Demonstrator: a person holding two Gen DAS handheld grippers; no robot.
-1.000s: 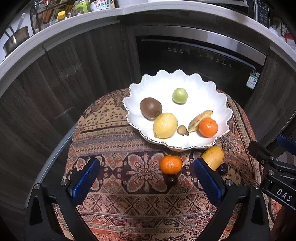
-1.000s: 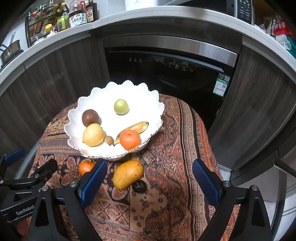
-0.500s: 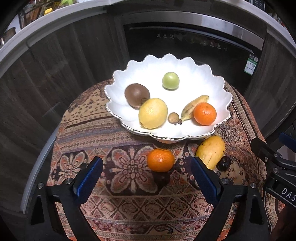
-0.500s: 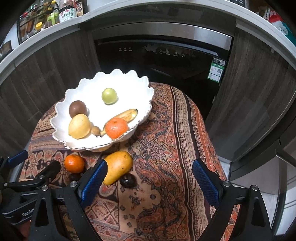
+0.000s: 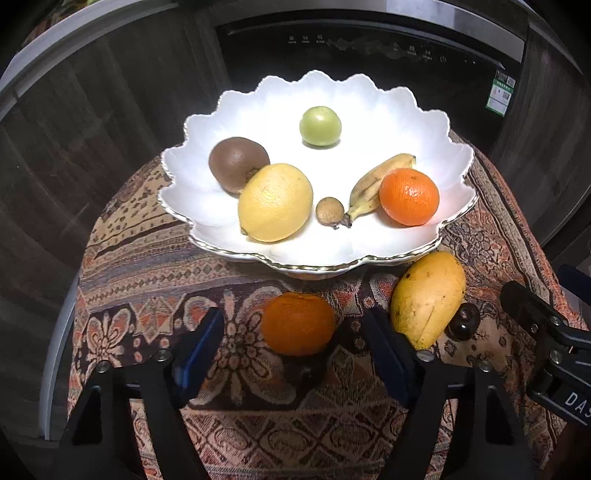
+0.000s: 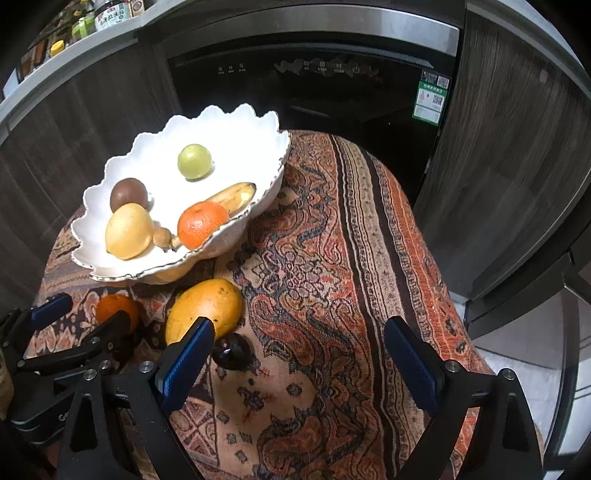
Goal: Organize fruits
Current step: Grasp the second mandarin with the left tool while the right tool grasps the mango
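A white scalloped bowl [image 5: 369, 254] holds a kiwi [image 5: 236, 162], a lemon [image 5: 275, 203], a green fruit [image 5: 320, 126], a banana [image 5: 376, 184], an orange [image 5: 409, 196] and a small brown fruit [image 5: 329, 211]. On the patterned cloth in front of it lie a loose orange [image 5: 298, 323], a mango [image 5: 428, 299] and a dark round fruit [image 5: 464, 321]. My left gripper [image 5: 295, 354] is open, its jaws on either side of the loose orange, just short of it. My right gripper [image 6: 299, 358] is open and empty; the mango [image 6: 205, 308] and the dark fruit [image 6: 231, 350] sit by its left finger.
The patterned cloth [image 6: 332, 258] covers a small round table whose edge drops off on the right. A black oven front [image 6: 314, 85] and dark wood cabinets [image 6: 517, 166] stand behind. Bottles [image 6: 110, 13] stand on the counter at upper left.
Both grippers have moved forward and down toward the table. The loose orange now lies between my left gripper's fingers; the mango and dark fruit are closer to my right gripper's left finger.
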